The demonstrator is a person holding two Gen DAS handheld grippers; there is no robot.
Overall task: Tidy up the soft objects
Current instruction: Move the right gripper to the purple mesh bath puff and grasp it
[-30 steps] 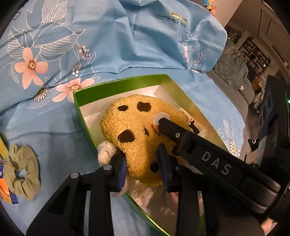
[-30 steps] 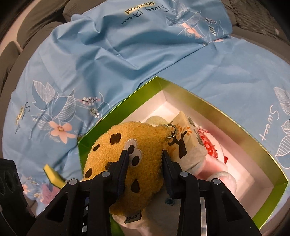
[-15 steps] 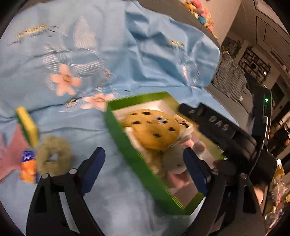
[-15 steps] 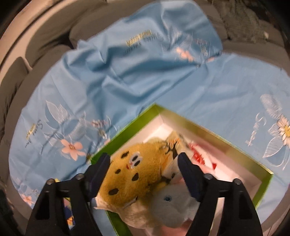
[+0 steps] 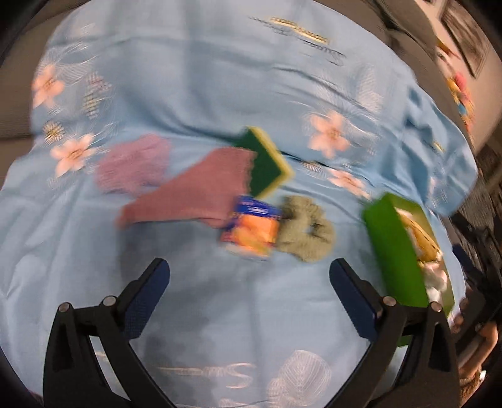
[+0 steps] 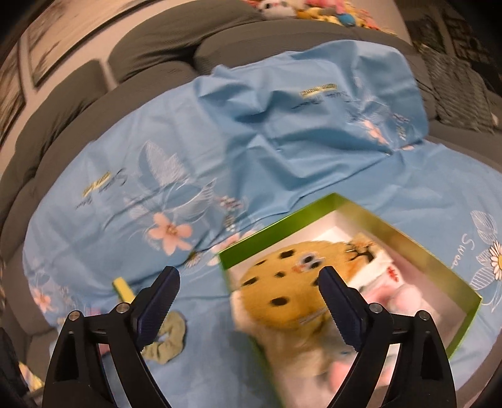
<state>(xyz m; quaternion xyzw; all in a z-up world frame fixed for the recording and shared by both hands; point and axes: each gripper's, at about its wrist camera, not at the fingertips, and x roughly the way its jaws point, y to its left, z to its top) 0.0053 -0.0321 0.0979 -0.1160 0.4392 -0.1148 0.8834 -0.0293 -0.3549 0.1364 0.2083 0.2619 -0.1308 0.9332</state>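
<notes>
A green box (image 6: 439, 263) holds a yellow spotted plush (image 6: 282, 292) and other soft toys; it also shows at the right of the left wrist view (image 5: 392, 251). My right gripper (image 6: 249, 303) is open and empty, raised above the box's left edge. My left gripper (image 5: 249, 295) is open and empty above the blue sheet. Ahead of it lie an olive scrunchie (image 5: 304, 232), an orange-and-blue packet (image 5: 251, 230), a pink cloth (image 5: 200, 191), a second pink cloth (image 5: 131, 163) and a green-and-yellow sponge (image 5: 266, 163). The scrunchie (image 6: 166, 339) and sponge (image 6: 122, 287) show in the right wrist view.
A blue floral sheet (image 6: 251, 125) covers a grey sofa (image 6: 157, 56). Stuffed toys (image 6: 313, 9) sit on the sofa back. Both views are motion-blurred.
Both grippers let go of the yellow plush, opened wide and pulled back. My left gripper swung left, from the box to the loose items on the sheet.
</notes>
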